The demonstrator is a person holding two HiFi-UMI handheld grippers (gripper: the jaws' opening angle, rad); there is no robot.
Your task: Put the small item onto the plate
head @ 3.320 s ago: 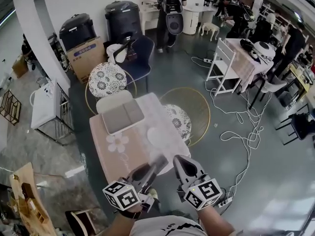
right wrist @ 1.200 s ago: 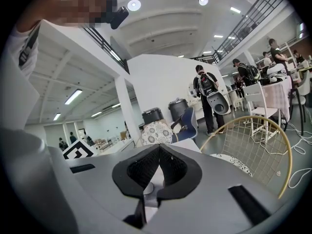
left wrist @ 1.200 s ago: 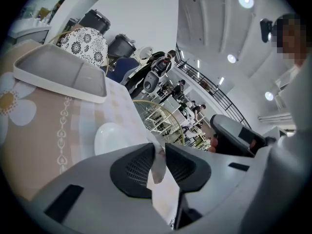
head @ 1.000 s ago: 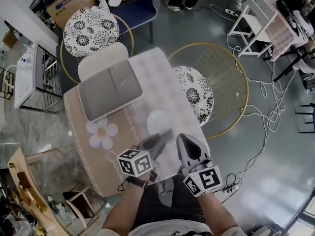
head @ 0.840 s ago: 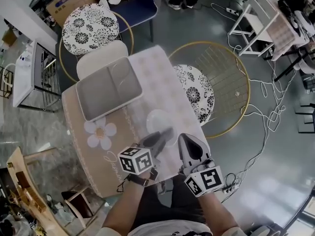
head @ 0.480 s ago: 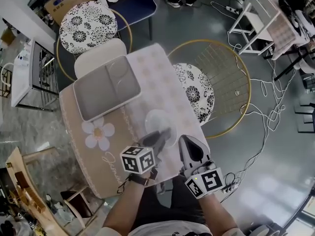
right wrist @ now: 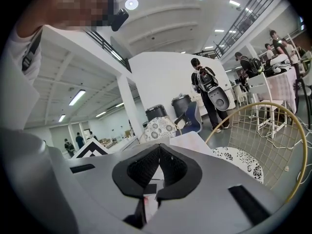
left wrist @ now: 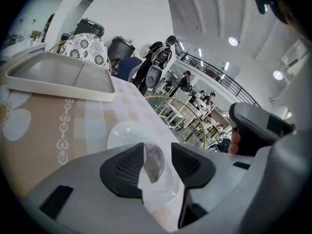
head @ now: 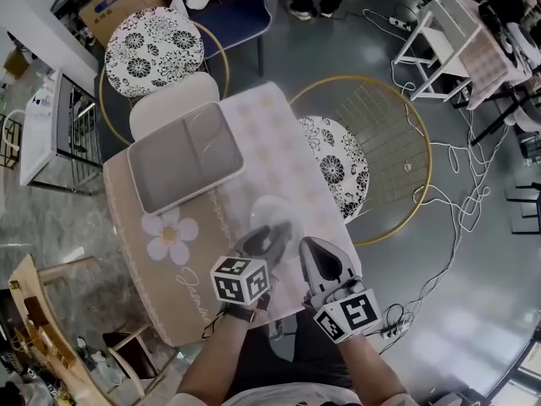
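The left gripper's [left wrist: 158, 165] jaws were opening over the white plate [left wrist: 122, 133] at the table's [head: 283, 146] near edge. The small grey item [left wrist: 154, 161] stood between them, against one pad and clear of the other; whether it touched the plate could not be told. The right gripper [right wrist: 158, 168] hung just beside the left, jaws closed together with nothing between them.
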